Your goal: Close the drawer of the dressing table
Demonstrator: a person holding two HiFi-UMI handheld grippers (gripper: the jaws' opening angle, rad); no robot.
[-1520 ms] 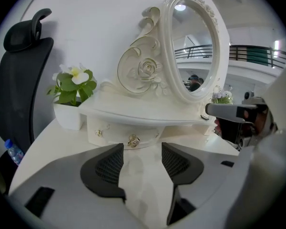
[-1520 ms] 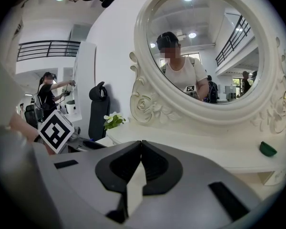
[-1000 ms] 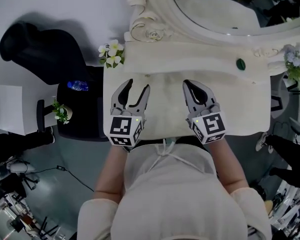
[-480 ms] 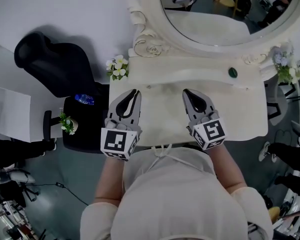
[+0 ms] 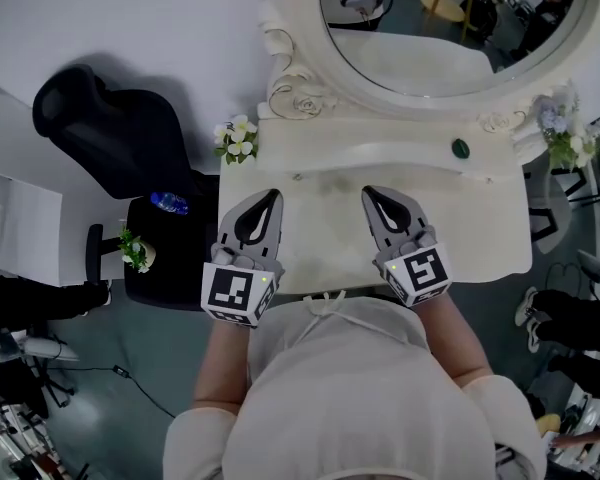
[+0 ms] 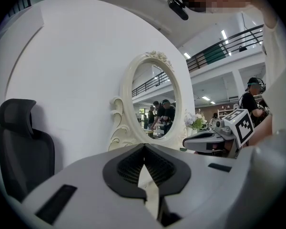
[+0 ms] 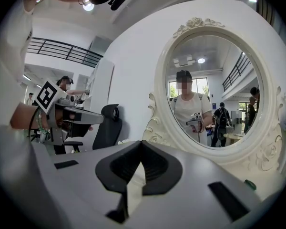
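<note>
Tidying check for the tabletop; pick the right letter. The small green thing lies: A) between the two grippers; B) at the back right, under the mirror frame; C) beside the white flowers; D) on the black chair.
B: the head view shows the green thing on the tabletop just below the mirror frame.

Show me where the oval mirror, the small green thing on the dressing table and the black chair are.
oval mirror (image 5: 430, 58), head view, on the glass
small green thing (image 5: 461, 148), head view, its middle
black chair (image 5: 110, 133), head view, on the backrest

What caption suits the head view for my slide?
From above: a person holds the left gripper and right gripper, both shut and empty, over a dressing table with an oval mirror.
</note>
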